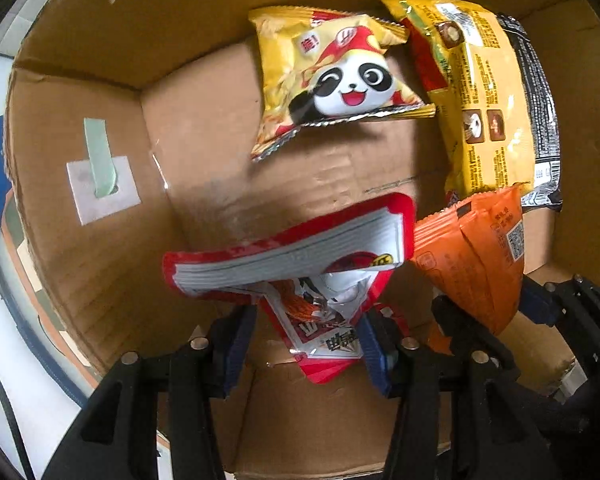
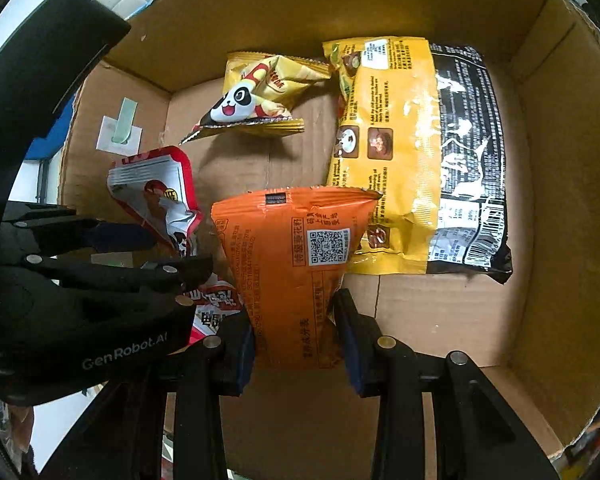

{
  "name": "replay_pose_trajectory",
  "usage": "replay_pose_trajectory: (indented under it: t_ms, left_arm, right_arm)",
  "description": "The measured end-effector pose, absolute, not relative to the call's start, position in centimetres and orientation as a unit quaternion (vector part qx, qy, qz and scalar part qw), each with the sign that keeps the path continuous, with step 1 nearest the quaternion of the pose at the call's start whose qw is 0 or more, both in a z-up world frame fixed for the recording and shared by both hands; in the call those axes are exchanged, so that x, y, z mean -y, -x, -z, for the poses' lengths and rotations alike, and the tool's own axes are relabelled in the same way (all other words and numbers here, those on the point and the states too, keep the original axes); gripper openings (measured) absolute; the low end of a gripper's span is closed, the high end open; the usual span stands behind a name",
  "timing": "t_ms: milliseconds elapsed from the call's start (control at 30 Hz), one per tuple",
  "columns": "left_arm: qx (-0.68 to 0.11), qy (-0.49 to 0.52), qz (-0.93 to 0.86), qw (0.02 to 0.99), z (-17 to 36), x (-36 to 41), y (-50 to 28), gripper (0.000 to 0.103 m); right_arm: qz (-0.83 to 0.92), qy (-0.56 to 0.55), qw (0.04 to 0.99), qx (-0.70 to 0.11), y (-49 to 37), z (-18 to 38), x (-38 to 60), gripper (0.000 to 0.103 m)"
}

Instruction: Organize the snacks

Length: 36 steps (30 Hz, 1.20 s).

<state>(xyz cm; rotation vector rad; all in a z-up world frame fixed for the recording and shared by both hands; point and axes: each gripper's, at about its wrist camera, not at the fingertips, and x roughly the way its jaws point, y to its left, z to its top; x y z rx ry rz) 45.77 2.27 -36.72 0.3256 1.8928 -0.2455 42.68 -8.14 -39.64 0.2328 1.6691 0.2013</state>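
Both hands over open brown cardboard box (image 2: 560, 168). Right gripper (image 2: 296, 344) fingers pinch orange foil snack packet (image 2: 296, 264), long axis toward 12 o'clock. Left gripper (image 1: 306, 344) fingers straddle red-and-white snack pouch (image 1: 300, 264); contact unclear. Bare floor: 12 o'clock.

Snack pkts: 4 total.
- 1 red pouch (image 1: 292, 256), betw. left fingers
- 1 orange pkt (image 2: 300, 264), betw. right fingers
- 1 yellow panda bag (image 1: 332, 76), beyond left fingertips, on box floor
- 1 yellow/black noodle pkt (image 2: 420, 152), beyond right fingertips

Cardboard box (image 2: 440, 312): 1.
White label w/ green tape (image 1: 100, 184): 1, on box wall.
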Motion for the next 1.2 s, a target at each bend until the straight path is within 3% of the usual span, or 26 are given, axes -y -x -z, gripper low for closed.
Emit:
replay_pose_trajectory:
  t_ms: [100,133,233,300,367,433,533,800,1200]
  left_arm:
    - [-0.811,-0.125,0.096,0.564,36.8,-2.9,-46.3,0.055]
    - [-0.812,-0.115,0.092,0.565,36.8,-4.0,-46.6,0.056]
    - [-0.813,-0.08,0.087,0.57,36.2,-5.5,-47.2,0.067]
    - [-0.809,-0.07,0.086,0.577,35.6,-6.1,-47.4,0.071]
    - [-0.805,-0.068,0.086,0.583,34.8,-6.3,-47.3,0.084]
    - [-0.798,-0.065,0.086,0.593,33.6,-6.6,-47.1,0.084]
    - [-0.787,-0.049,0.087,0.609,32.0,-7.2,-46.5,0.096]
    - [-0.741,-0.014,0.079,0.667,28.2,-7.3,-44.3,0.102]
    - [-0.626,0.006,0.026,0.779,19.9,-7.6,-38.5,0.102]
  right_arm:
    - [-0.091,-0.107,0.658,-0.74,-42.9,40.1,7.7,0.041]
    - [-0.09,-0.105,0.657,-0.742,-43.0,40.2,7.5,0.047]
    - [-0.082,-0.102,0.657,-0.742,-43.4,40.0,7.9,0.087]
    - [-0.08,-0.105,0.66,-0.739,-43.7,39.5,8.2,0.088]
    - [-0.076,-0.107,0.663,-0.737,-43.8,39.0,8.5,0.089]
    - [-0.075,-0.107,0.665,-0.735,-43.9,38.4,8.8,0.096]
    - [-0.068,-0.098,0.674,-0.73,-43.8,37.3,9.6,0.097]
    - [-0.049,-0.053,0.702,-0.709,-41.8,33.6,11.2,0.101]
    - [-0.031,-0.043,0.765,-0.642,-37.2,25.9,14.3,0.101]
